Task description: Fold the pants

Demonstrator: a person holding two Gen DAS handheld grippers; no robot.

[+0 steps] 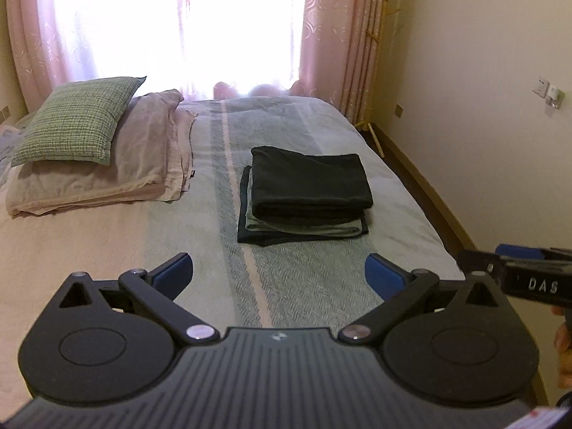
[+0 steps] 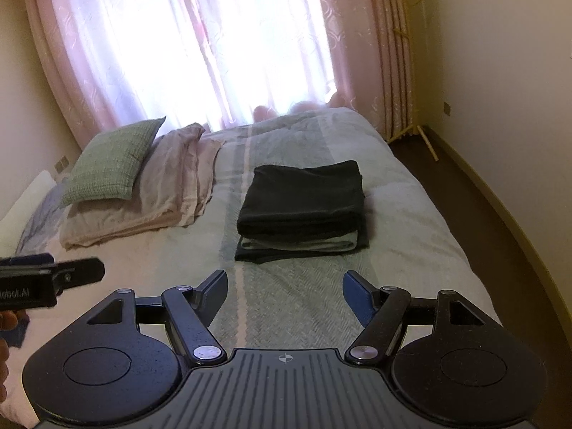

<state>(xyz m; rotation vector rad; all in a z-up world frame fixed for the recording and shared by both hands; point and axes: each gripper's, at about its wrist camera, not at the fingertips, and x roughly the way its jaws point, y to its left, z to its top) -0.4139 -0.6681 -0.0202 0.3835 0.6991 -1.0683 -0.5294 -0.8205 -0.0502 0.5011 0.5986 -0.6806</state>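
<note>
The dark pants [image 1: 309,182] sit folded on the pile, both grippers, left gripper [image 1: 279,273] and right gripper [image 2: 285,291], are spread wide and empty, so folding looks done.

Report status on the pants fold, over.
Left gripper open, empty. Right gripper open, empty. Dark pants folded, topping a stack on the bed, untouched. Nothing in the way.
</note>
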